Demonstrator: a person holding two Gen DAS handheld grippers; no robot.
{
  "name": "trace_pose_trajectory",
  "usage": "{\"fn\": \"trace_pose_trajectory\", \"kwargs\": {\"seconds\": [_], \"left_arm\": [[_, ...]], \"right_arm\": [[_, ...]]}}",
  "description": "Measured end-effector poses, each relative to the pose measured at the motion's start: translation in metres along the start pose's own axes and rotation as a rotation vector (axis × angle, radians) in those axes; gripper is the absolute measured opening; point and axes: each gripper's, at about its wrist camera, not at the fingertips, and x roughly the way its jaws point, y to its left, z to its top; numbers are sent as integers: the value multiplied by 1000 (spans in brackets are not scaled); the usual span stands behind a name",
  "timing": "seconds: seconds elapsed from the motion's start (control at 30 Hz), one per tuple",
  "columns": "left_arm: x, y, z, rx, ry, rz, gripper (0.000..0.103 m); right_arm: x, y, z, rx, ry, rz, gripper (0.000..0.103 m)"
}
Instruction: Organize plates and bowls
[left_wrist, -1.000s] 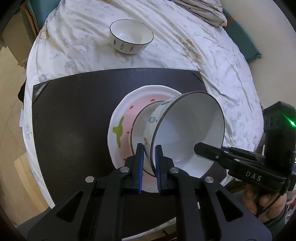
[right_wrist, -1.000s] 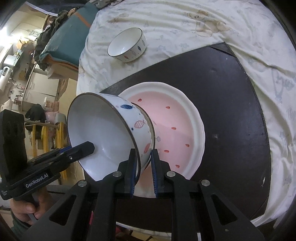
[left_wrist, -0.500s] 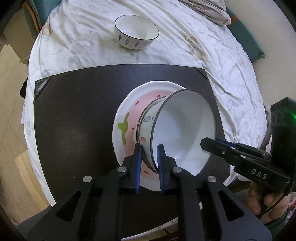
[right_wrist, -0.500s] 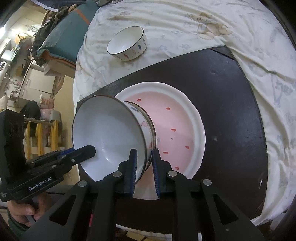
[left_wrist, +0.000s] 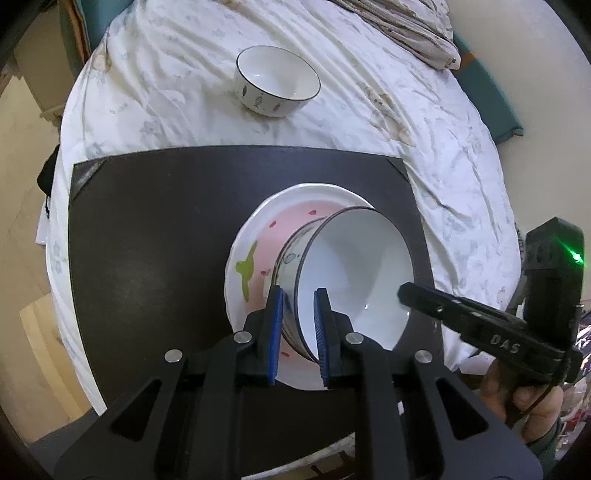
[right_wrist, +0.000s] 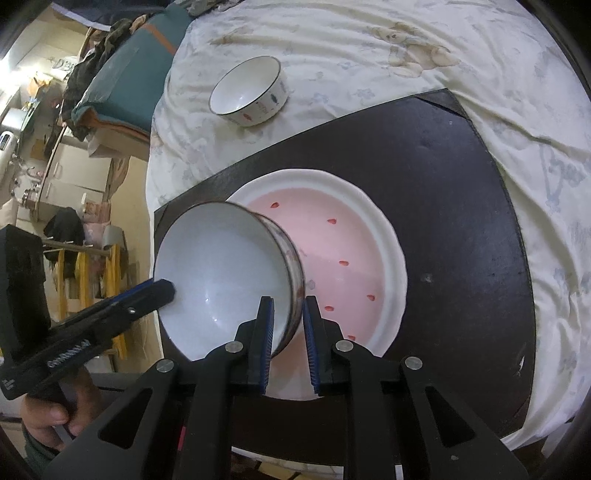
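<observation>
A white bowl with a dark rim (left_wrist: 354, 273) (right_wrist: 221, 280) sits on the pink plate (left_wrist: 266, 254) (right_wrist: 332, 236), which lies on the dark mat (left_wrist: 147, 236) (right_wrist: 443, 184). My left gripper (left_wrist: 298, 310) and right gripper (right_wrist: 288, 317) straddle opposite sides of the bowl's rim, one finger inside and one outside. Both have parted a little and stand loose around the rim. A second white bowl with fish marks (left_wrist: 277, 81) (right_wrist: 251, 92) stands on the white cloth beyond the mat.
The round table has a crumpled white cloth (left_wrist: 424, 110) (right_wrist: 480, 55). A folded cloth (left_wrist: 406, 29) lies at the far edge. Teal cushions (right_wrist: 147, 66) and household clutter (right_wrist: 37, 129) lie beyond the table's left side.
The bowl has come down from a tilted hold onto the pink plate. Both grippers' jaws have widened on its rim.
</observation>
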Motion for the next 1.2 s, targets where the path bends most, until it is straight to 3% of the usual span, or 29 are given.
{"fn": "trace_pose_trajectory", "kwargs": {"seconds": [0.2, 0.47, 0.83, 1.03, 1.2], "left_arm": [[1, -1, 4, 7, -9, 11, 10], [5, 1, 3, -28, 4, 1, 9], [15, -1, 0, -14, 40, 23, 12], [15, 1, 3, -19, 37, 8, 12], [16, -3, 5, -11, 39, 1, 12]], "right_arm": [[-11, 1, 3, -1, -58, 33, 19], [-16, 3, 5, -2, -62, 48, 20], [-2, -7, 5, 28, -1, 27, 20], [16, -14, 4, 69, 67, 64, 20], [16, -16, 6, 75, 64, 61, 21]]}}
